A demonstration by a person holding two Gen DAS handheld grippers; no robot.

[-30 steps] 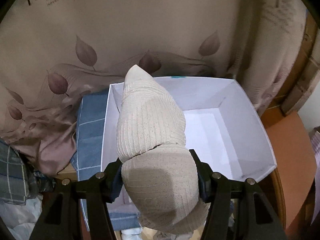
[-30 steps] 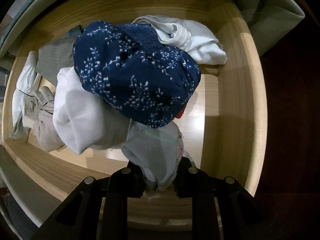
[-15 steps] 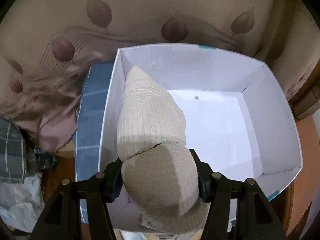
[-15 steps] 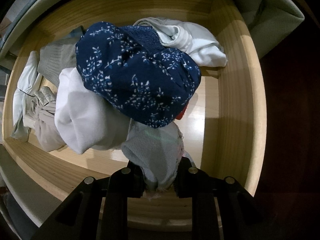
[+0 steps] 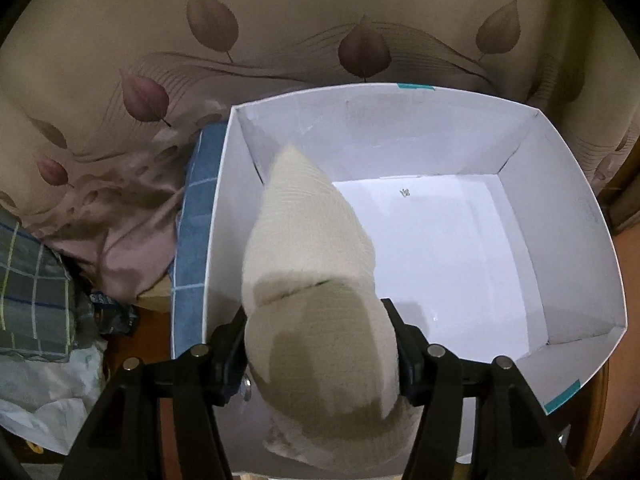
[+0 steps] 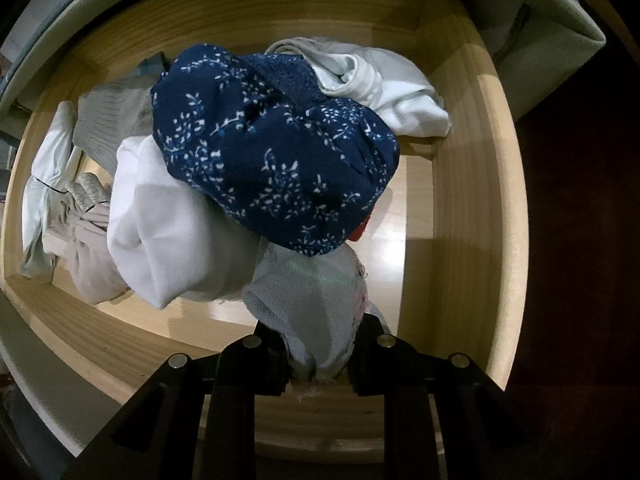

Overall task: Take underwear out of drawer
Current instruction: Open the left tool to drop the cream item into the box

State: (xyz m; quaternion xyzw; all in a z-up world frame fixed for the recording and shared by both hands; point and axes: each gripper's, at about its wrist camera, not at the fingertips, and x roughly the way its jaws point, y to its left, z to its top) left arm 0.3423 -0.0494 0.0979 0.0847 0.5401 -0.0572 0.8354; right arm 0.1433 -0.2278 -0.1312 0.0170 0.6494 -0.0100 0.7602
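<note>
Lowered since a second ago, the left gripper [image 5: 320, 340] carries the rolled beige ribbed underwear [image 5: 312, 280] into the white cardboard box [image 5: 568, 200], jaws opening around it. Right gripper [image 6: 318, 354] pinches pale-blue mesh underwear [image 6: 308, 304] above the wooden drawer [image 6: 460, 220], beneath a navy floral garment [image 6: 276, 152].

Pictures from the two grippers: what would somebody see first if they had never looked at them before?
First, the fat cream roll of underwear filling the middle of the left view, between the opening jaws of the left gripper and hanging over a white box. In the right view, a navy bundle with tiny white flowers sits atop pale clothes in the wooden drawer, where the right gripper pinches a grey mesh piece.
</note>
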